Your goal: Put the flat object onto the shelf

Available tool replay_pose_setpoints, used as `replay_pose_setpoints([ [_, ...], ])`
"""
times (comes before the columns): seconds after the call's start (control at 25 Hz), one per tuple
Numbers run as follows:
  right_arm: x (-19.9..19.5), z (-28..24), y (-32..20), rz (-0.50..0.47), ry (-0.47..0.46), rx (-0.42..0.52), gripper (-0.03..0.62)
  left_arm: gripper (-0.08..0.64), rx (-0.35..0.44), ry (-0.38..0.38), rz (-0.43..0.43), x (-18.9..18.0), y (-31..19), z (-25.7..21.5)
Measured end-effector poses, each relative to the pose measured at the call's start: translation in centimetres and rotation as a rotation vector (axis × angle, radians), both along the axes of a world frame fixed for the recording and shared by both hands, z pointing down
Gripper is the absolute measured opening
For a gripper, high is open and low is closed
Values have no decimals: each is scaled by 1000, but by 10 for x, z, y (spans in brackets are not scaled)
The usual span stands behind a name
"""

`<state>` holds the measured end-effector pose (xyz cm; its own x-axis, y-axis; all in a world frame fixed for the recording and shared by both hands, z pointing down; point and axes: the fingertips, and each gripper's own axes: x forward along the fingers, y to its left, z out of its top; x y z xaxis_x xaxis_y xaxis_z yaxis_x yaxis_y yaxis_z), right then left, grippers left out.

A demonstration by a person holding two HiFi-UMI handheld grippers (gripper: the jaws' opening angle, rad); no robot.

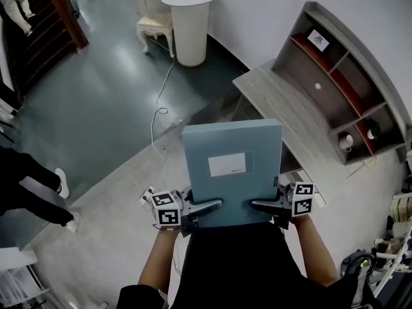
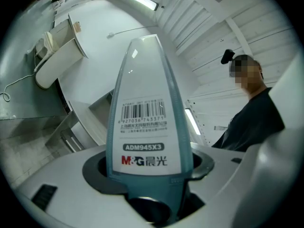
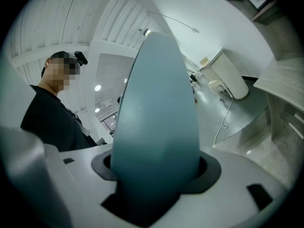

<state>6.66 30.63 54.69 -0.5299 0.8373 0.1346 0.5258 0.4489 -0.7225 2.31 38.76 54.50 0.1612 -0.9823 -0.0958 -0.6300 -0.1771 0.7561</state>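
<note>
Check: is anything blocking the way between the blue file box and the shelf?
Nothing visible. Only the desk top lies between the blue file box and the shelf; small items sit in a few compartments.

The flat blue-grey box (image 1: 232,172) looks like smooth plastic with a soft, dull shine. The white barcode label (image 2: 142,137) on its thin side is smooth paper and a bit shiny.

The left claw (image 1: 215,204) and the right claw (image 1: 255,204) pinch the box with shiny grey metal fingers (image 1: 207,205). Up close, the claw bodies are smooth, matt white plastic with dark matt parts around the box.

The grey wooden shelf (image 1: 335,82) and the grey wooden surface (image 1: 273,95) under it look dull and streaky.

The dark green floor (image 1: 96,89) is glossy and mirrors the light. The pale grey floor strip (image 1: 109,205) looks dull and a little rough, like concrete.
</note>
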Motion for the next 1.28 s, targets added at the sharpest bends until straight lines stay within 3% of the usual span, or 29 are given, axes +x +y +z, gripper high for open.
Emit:
replay_pose_setpoints([
  [0.32, -17, 9, -27, 19, 16, -29, 293, 299, -33, 13, 6, -18, -28, 5],
  [0.52, -50, 15, -59, -6, 11, -61, 293, 299, -72, 7, -25, -48, -58, 9],
  [0.72, -101, 7, -119, -18, -8, -78, 296, 299, -94, -2, -40, -97, -115, 3],
  [0.96, -140, -1, -177, 3, -44, -44, 298, 302, -63, -33, -28, -138, -175, -10],
  [1.28, -178, 3, -266, 111, -25, -76, 301, 302, -117, -28, 65, -184, -269, -7],
])
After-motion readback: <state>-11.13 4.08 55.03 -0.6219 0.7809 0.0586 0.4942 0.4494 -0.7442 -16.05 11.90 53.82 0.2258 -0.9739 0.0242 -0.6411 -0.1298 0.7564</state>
